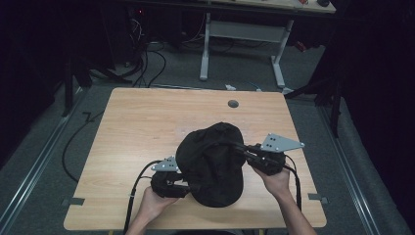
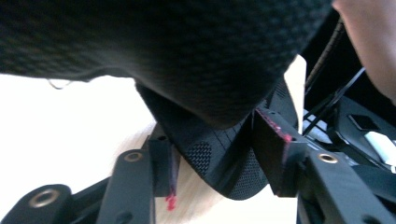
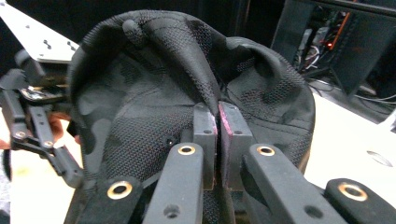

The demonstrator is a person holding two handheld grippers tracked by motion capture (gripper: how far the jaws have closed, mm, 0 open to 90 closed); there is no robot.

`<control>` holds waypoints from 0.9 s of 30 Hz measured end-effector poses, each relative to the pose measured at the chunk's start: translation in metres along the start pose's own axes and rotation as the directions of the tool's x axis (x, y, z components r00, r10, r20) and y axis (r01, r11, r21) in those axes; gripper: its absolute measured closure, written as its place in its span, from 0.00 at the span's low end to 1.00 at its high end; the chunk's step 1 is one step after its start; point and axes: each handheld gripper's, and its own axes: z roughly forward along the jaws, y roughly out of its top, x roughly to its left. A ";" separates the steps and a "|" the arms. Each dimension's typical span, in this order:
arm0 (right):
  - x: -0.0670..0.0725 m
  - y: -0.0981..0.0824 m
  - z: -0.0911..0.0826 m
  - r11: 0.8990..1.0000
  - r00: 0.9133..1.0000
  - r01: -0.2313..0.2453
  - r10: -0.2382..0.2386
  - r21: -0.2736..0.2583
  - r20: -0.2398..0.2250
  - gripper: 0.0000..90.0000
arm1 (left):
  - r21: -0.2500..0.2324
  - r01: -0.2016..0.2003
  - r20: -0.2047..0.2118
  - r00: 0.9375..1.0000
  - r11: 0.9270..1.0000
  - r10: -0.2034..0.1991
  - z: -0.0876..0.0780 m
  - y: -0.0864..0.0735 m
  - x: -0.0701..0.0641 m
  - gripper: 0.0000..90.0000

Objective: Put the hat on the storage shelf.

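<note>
A black mesh cap [image 1: 213,161] lies crown-up on the near middle of the wooden table [image 1: 147,122]. My right gripper [image 1: 235,147] comes in from the right, and its pads [image 3: 205,126] are pinched together on a fold of the cap's fabric [image 3: 140,107]. My left gripper [image 1: 193,186] reaches under the cap's near-left edge. In the left gripper view its jaws [image 2: 219,158] stand part-way apart. A curved edge piece of the cap [image 2: 215,168] sits between them and the crown [image 2: 187,46] hangs above. The left gripper [image 3: 37,126] also shows at the left of the right gripper view.
A round grey grommet [image 1: 233,103] sits near the table's far edge. Beyond the table stand a white desk frame [image 1: 240,34] and floor cables [image 1: 147,63]. The person's right hand [image 2: 369,42] is close behind the cap.
</note>
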 end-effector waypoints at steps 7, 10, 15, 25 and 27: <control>0.000 -0.001 0.006 0.999 0.998 0.030 -0.031 0.013 0.050 0.96 | 0.040 -0.023 -0.004 1.000 0.999 0.024 0.002 -0.002 -0.006 0.75; 0.000 -0.001 0.007 0.999 0.997 0.045 -0.045 0.014 0.063 0.96 | 0.051 -0.023 0.007 1.000 0.998 0.023 0.002 -0.002 -0.008 0.78; -0.001 -0.002 0.011 0.998 0.995 0.060 -0.061 0.021 0.073 0.95 | 0.059 -0.003 0.048 0.999 0.998 0.000 -0.001 0.000 -0.009 0.92; -0.002 -0.003 0.012 0.998 0.996 0.057 -0.056 -0.004 0.067 0.89 | 0.035 -0.019 0.089 0.996 0.999 0.015 -0.010 0.001 -0.015 0.95; -0.003 -0.002 0.009 0.999 0.997 0.033 -0.030 -0.032 0.069 0.81 | 0.025 -0.015 0.098 0.995 1.000 0.012 -0.012 0.002 -0.016 0.96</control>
